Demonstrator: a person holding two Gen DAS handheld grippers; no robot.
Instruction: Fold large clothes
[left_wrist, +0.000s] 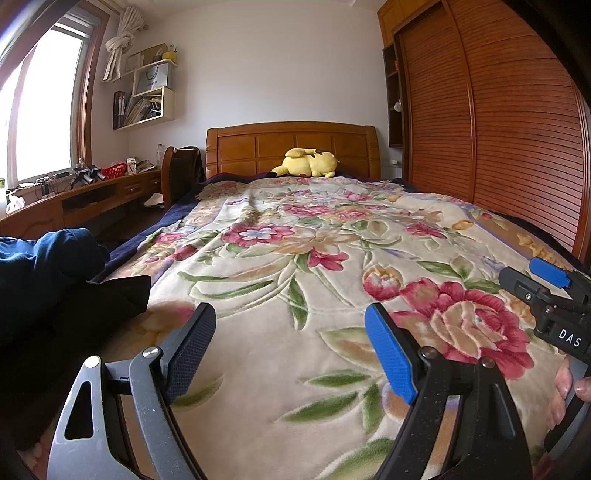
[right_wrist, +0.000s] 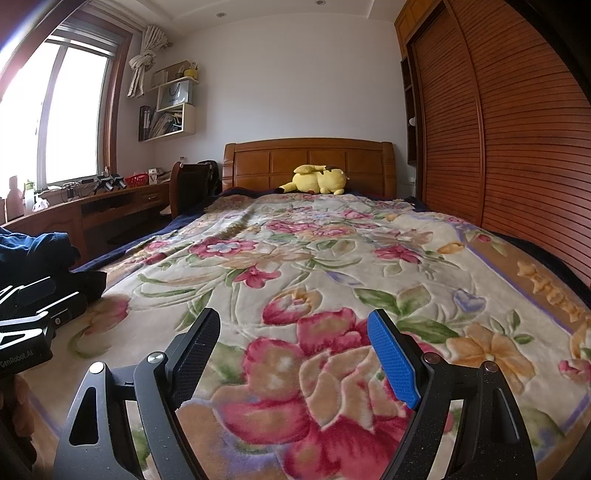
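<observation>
Clothes (left_wrist: 44, 280) heaped left — plush toy (left_wrist: 306, 162) by headboard (left_wrist: 291, 146).

I hold my left gripper (left_wrist: 291, 343) and right gripper (right_wrist: 295, 347) side by side, jaws spread wide and empty, both aimed toward twelve o'clock.

Plush, embossed floral blanket (left_wrist: 295, 258); glossy wooden headboard (left_wrist: 291, 147); slatted wood wardrobe (left_wrist: 498, 129).

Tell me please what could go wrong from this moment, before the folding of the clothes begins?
1. The dark clothes sit bunched at the bed's left edge; a pull by the open left gripper might drag them off.
2. The plush floral blanket could snag or get pinched together with a garment by the open right gripper.
</observation>
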